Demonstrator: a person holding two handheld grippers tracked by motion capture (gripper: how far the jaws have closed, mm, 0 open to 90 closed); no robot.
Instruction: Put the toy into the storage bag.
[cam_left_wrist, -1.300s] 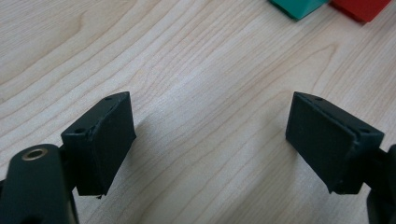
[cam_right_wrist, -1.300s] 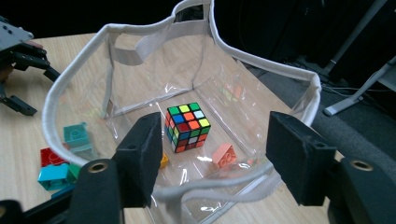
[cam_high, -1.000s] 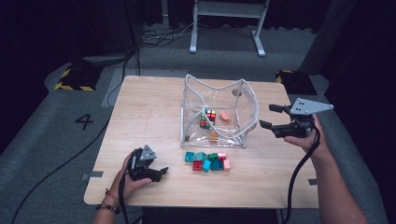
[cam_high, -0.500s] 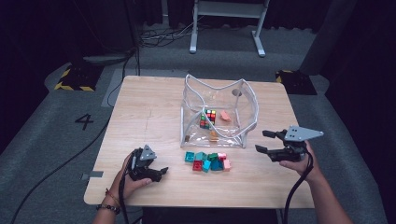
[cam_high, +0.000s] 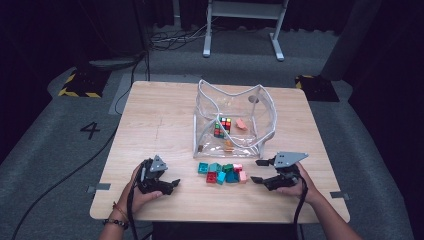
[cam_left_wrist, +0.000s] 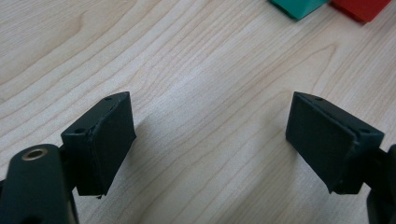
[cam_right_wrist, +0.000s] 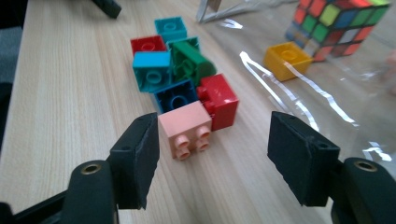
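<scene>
Right gripper view showed our right gripper (cam_right_wrist: 210, 158) gaping, jaws just narrowing, pale pink plastic brick (cam_right_wrist: 185, 129) between them untouched — our left gripper (cam_left_wrist: 210, 140) open.

A light wood table (cam_high: 160, 115) stands on grey carpet (cam_high: 45, 150) marked with a black 4 (cam_high: 90, 130). Behind it, a white stand (cam_high: 243, 25), cables (cam_high: 172, 37) and dark walls.

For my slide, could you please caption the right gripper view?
Open right hand-held gripper lines up on a pink brick beside a clear bag.
</scene>
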